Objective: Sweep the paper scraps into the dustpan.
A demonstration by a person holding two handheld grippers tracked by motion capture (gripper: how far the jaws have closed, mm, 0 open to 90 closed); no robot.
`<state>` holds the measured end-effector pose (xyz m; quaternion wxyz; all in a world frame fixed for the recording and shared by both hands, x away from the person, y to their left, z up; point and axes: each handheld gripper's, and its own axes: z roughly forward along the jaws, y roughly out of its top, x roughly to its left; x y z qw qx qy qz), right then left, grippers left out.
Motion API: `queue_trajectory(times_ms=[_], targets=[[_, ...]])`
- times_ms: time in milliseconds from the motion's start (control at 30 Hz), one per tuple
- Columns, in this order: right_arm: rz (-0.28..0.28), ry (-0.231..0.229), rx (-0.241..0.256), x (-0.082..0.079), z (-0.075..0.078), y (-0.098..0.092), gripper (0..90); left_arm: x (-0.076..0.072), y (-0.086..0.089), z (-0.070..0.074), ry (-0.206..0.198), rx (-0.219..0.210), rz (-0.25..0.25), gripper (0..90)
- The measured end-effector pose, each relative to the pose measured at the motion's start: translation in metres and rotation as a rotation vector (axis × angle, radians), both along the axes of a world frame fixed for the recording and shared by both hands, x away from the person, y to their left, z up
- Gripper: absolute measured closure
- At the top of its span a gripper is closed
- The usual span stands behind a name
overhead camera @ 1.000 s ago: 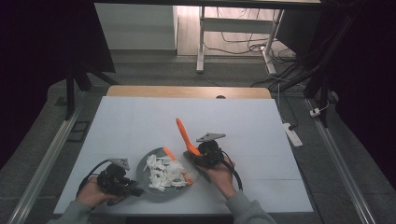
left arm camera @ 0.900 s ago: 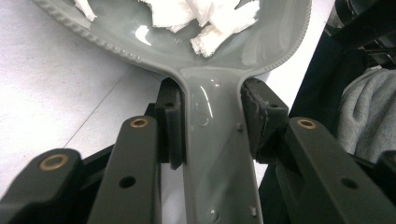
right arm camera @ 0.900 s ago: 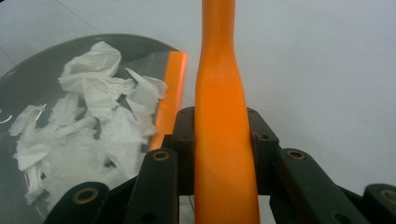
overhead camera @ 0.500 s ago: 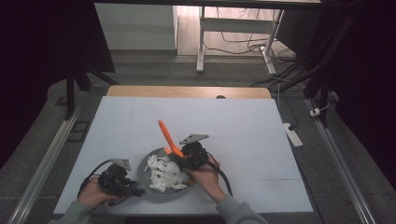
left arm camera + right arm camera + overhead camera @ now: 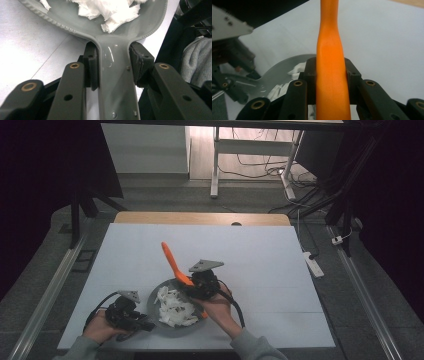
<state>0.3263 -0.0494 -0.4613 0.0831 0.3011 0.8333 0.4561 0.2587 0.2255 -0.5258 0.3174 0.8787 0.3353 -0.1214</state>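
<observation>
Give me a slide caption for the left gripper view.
Left gripper clamps the grey pan's handle; white shreds fill the pan.

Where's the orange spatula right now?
In the high view the orange spatula is clamped in the right gripper, slanting up over the far rim of the grey pan near the table's front edge.

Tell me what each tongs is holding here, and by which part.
The left tongs clamp the grey pan by its handle, near the bowl. The right tongs clamp the orange spatula by its handle.
</observation>
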Motion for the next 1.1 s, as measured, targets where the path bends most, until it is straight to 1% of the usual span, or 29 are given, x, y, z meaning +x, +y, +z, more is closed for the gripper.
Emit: queue_trajectory(times_ms=[167, 267, 333, 367, 467, 567, 633, 700, 767, 833, 867, 933, 1000, 1067, 1100], targets=[[-0.060, -0.029, 0.018, 0.009, 0.007, -0.020, 70.4, 0.000, 0.000, 0.000, 0.001, 0.000, 0.000, 62.1], [-0.091, -0.037, 0.005, 0.018, 0.006, -0.028, 70.4, 0.000, 0.000, 0.000, 0.000, 0.000, 0.001, 62.1], [-0.112, -0.034, -0.024, 0.025, 0.002, -0.033, 70.4, 0.000, 0.000, 0.000, 0.000, 0.001, 0.001, 62.2], [-0.125, -0.037, -0.048, 0.029, -0.002, -0.034, 70.4, 0.000, 0.000, 0.000, -0.001, 0.002, 0.001, 62.1], [-0.163, -0.022, -0.101, 0.039, -0.013, -0.039, 70.4, 0.000, -0.001, 0.000, -0.001, 0.001, 0.003, 62.2], [-0.180, 0.014, -0.140, 0.040, -0.022, -0.040, 70.4, -0.001, -0.001, 0.000, -0.001, 0.003, 0.004, 62.1], [-0.173, 0.038, -0.156, 0.035, -0.027, -0.039, 70.4, -0.002, -0.002, 0.001, 0.000, 0.002, 0.005, 62.1], [-0.158, 0.054, -0.166, 0.027, -0.032, -0.037, 70.4, -0.003, -0.003, 0.000, 0.001, 0.003, 0.007, 62.1], [-0.141, 0.052, -0.174, 0.018, -0.033, -0.033, 70.4, -0.004, -0.005, 0.000, 0.003, 0.005, 0.008, 62.1], [-0.123, 0.055, -0.162, 0.012, -0.032, -0.028, 70.4, -0.005, -0.006, 0.000, 0.003, 0.009, 0.005, 62.1], [-0.113, 0.070, -0.148, 0.010, -0.032, -0.025, 70.4, -0.005, -0.007, 0.000, 0.004, 0.008, 0.007, 62.1], [-0.083, 0.082, -0.132, 0.004, -0.033, -0.015, 70.4, -0.005, -0.009, 0.000, 0.004, 0.008, 0.009, 62.1], [-0.060, 0.074, -0.117, -0.002, -0.031, -0.005, 70.4, -0.005, -0.009, 0.000, 0.006, 0.002, 0.013, 62.1], [-0.025, 0.076, -0.086, -0.008, -0.028, 0.006, 70.4, -0.005, -0.009, 0.000, 0.009, -0.001, 0.011, 62.2], [-0.010, 0.066, -0.077, -0.011, -0.026, 0.010, 70.4, -0.005, -0.009, 0.000, 0.009, -0.003, 0.013, 62.1]])
